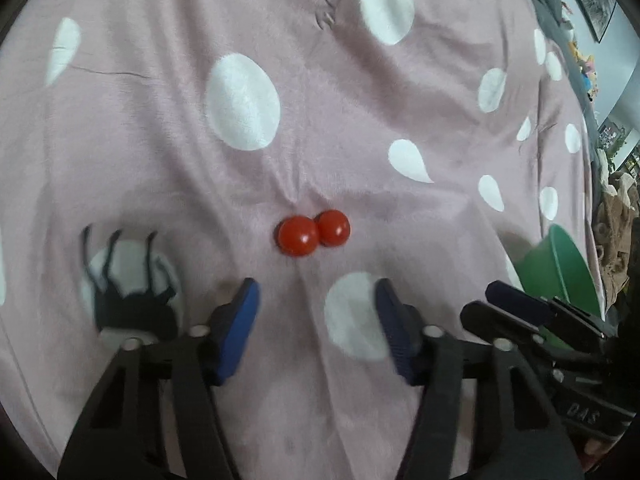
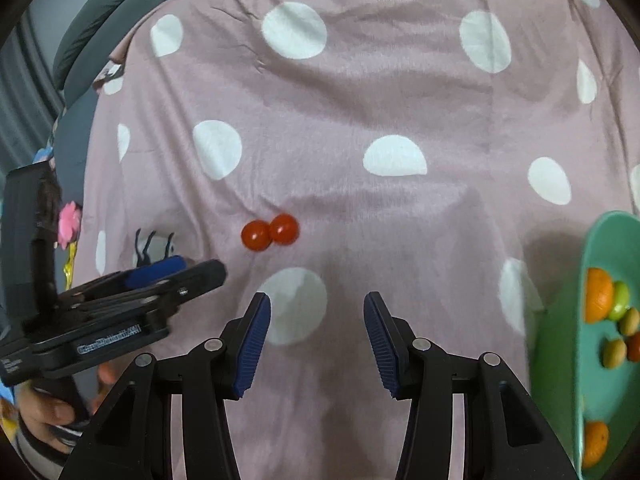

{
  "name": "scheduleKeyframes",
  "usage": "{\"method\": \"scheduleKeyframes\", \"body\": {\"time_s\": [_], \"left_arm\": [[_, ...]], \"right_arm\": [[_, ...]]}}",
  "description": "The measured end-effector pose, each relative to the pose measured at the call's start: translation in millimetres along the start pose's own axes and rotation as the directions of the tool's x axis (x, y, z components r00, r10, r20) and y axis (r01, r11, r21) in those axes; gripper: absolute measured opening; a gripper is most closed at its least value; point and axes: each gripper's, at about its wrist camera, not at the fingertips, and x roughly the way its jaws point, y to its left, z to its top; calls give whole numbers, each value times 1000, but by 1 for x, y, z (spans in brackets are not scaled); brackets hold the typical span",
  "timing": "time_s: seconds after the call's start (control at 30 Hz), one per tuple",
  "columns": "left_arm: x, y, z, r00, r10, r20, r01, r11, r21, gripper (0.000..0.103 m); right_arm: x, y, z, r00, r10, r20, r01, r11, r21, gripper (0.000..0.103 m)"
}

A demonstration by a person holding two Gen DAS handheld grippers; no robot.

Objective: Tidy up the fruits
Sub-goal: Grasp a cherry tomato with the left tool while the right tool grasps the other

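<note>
Two small red tomatoes (image 1: 314,231) lie touching each other on the pink polka-dot blanket (image 1: 280,32); they also show in the right wrist view (image 2: 270,232). My left gripper (image 1: 316,300) is open and empty, just short of the tomatoes. My right gripper (image 2: 316,312) is open and empty, further back from them. A green bowl (image 2: 600,248) at the right edge holds oranges (image 2: 598,294) and several small green and brown fruits; its outside shows in the left wrist view (image 1: 560,268).
The right gripper's body (image 1: 532,316) shows at the left view's lower right. The left gripper (image 2: 176,276) and the hand holding it show at the right view's left. Grey bedding and toys lie beyond the blanket's edges.
</note>
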Motion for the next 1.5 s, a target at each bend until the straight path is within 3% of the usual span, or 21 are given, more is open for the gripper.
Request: {"method": "scheduleKeyframes", "body": {"time_s": [0.1, 0.3, 0.53, 0.67, 0.93, 1.07, 1.37, 1.5], "left_arm": [[16, 0, 10, 999, 33, -13, -33, 999, 9, 51], [41, 6, 22, 994, 103, -45, -103, 995, 5, 37], [58, 8, 27, 991, 127, -50, -126, 992, 10, 35], [61, 8, 29, 990, 139, -14, -139, 990, 18, 32], [29, 29, 27, 998, 58, 35, -56, 997, -56, 28], [8, 34, 26, 996, 46, 71, -42, 997, -61, 28], [1, 46, 17, 997, 63, 53, -57, 993, -104, 28], [-2, 48, 16, 996, 66, 66, -58, 992, -111, 28]], "right_arm": [[18, -3, 10, 999, 31, -21, -31, 1000, 0, 49], [33, -4, 22, 998, 49, -29, -50, 999, -18, 49], [47, -7, 27, 997, 55, -45, -56, 998, -30, 49], [54, -5, 30, 997, 55, -46, -57, 997, -42, 49], [68, 1, 31, 995, 71, -66, -77, 993, -93, 49], [79, 9, 33, 991, 106, -77, -115, 986, -123, 49], [113, 36, 41, 983, 143, -116, -163, 969, -183, 49], [114, 45, 41, 991, 109, -81, -124, 967, -222, 37]]}}
